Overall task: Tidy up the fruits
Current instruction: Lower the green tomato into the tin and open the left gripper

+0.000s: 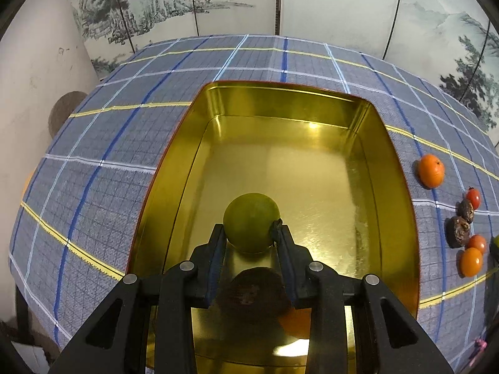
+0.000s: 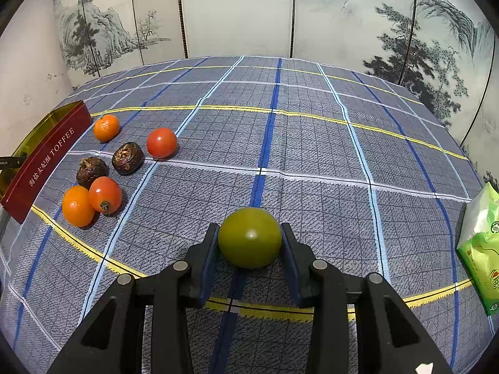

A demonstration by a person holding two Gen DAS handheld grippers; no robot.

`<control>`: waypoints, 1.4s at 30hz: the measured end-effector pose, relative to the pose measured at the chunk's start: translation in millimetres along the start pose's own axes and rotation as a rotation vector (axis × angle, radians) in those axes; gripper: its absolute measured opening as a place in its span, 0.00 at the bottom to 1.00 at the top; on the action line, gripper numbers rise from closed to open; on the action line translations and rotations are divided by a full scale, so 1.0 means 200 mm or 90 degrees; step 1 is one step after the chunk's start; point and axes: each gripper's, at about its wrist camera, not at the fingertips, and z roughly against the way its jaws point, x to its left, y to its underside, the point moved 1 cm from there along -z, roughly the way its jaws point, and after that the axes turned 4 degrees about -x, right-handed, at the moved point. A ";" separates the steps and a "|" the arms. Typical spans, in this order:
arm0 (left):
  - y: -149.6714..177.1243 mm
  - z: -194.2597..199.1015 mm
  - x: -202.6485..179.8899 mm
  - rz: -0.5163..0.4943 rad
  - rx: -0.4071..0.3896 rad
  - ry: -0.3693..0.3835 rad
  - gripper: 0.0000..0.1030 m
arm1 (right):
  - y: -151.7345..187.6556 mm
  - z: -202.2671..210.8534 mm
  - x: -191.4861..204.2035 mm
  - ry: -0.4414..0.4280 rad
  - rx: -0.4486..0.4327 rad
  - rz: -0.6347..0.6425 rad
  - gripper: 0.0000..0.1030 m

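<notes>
Left wrist: gripper [image 1: 251,226] clamping green fruit [image 1: 249,218]

The long red outer side of a rectangular metal tin with a gold inside [image 2: 46,159] carries pale lettering: a row of Chinese characters, too small to read surely, followed by the English word "TOFFEE". A green plastic packet [image 2: 482,249] at the right edge bears a small round badge with "100" and more print too blurred to read.
</notes>
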 end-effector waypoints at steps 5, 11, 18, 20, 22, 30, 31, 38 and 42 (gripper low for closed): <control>0.01 -0.02 0.01 -0.001 0.008 -0.006 0.33 | 0.00 0.00 0.00 0.000 0.000 0.000 0.35; 0.02 -0.03 0.01 0.000 0.007 -0.005 0.34 | 0.00 0.00 0.00 0.000 0.000 0.000 0.35; 0.02 -0.03 0.02 0.005 0.010 -0.004 0.34 | 0.00 0.00 0.00 0.000 0.000 0.000 0.35; 0.02 -0.03 0.02 0.005 0.010 -0.004 0.34 | 0.00 0.00 0.00 0.000 0.000 0.000 0.35; 0.02 -0.03 0.02 0.002 0.009 -0.006 0.34 | 0.00 0.00 0.00 0.000 0.000 0.000 0.35; 0.02 -0.03 0.02 0.002 0.008 -0.011 0.36 | 0.00 0.00 0.00 0.001 0.000 0.001 0.35; 0.02 -0.02 0.02 0.001 0.008 -0.011 0.37 | 0.00 0.00 0.00 0.000 0.000 0.001 0.35; 0.03 -0.01 0.02 -0.007 0.002 -0.019 0.39 | 0.00 0.00 0.00 0.000 0.003 0.003 0.35; 0.03 0.01 0.01 -0.009 -0.005 -0.016 0.44 | 0.00 0.00 -0.01 0.000 0.004 0.006 0.35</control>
